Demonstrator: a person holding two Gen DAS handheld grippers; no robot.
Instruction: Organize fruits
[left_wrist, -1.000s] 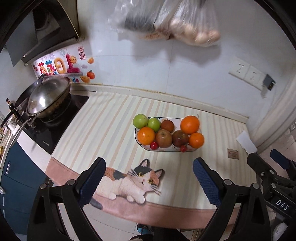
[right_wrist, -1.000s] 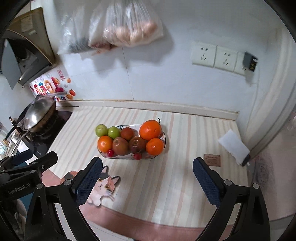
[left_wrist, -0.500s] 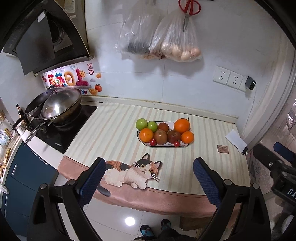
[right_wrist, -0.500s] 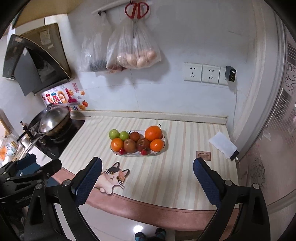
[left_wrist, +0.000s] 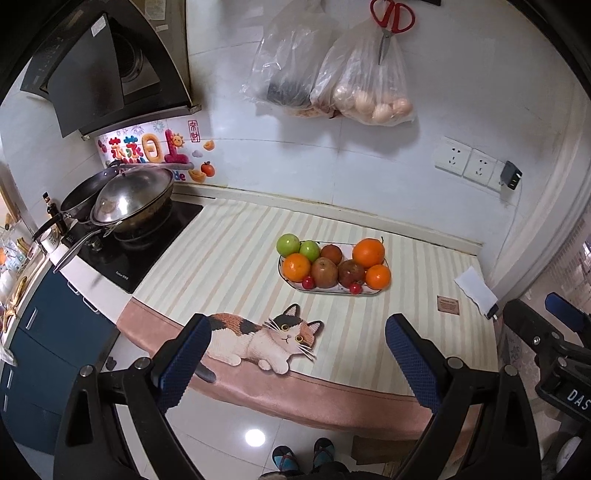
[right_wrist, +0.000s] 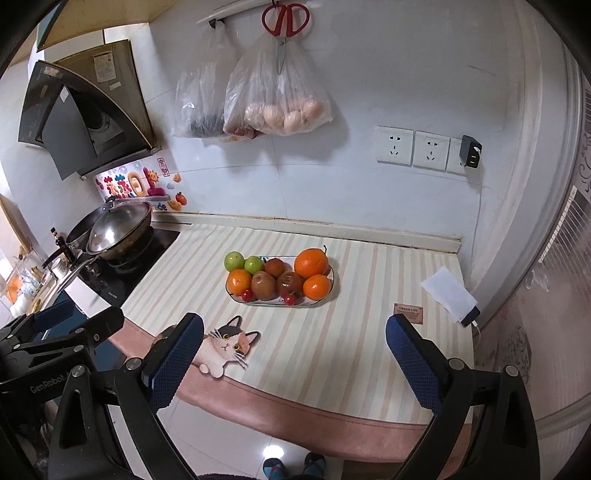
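Observation:
A white oval plate (left_wrist: 334, 291) (right_wrist: 277, 303) sits mid-counter on a striped mat. It holds two green apples (left_wrist: 288, 244) (right_wrist: 234, 260), three oranges (left_wrist: 368, 252) (right_wrist: 311, 263), several brownish-red fruits (left_wrist: 324, 272) (right_wrist: 264, 285) and small red cherries (left_wrist: 308, 283) (right_wrist: 290, 298). My left gripper (left_wrist: 297, 363) is open and empty, held back off the counter's front edge. My right gripper (right_wrist: 295, 360) is open and empty, also back from the edge. Each gripper shows at the side of the other's view.
A wok with a lid (left_wrist: 131, 199) (right_wrist: 118, 230) sits on a black stove at the left. Plastic bags (left_wrist: 365, 81) (right_wrist: 275, 99) and red scissors hang on the wall. A white cloth (left_wrist: 474, 290) (right_wrist: 447, 295) and a small brown card (right_wrist: 407, 308) lie at the right.
Both grippers have pulled back and up from the counter, so the plate looks smaller and the floor and counter front edge now show. Both stay open and empty.

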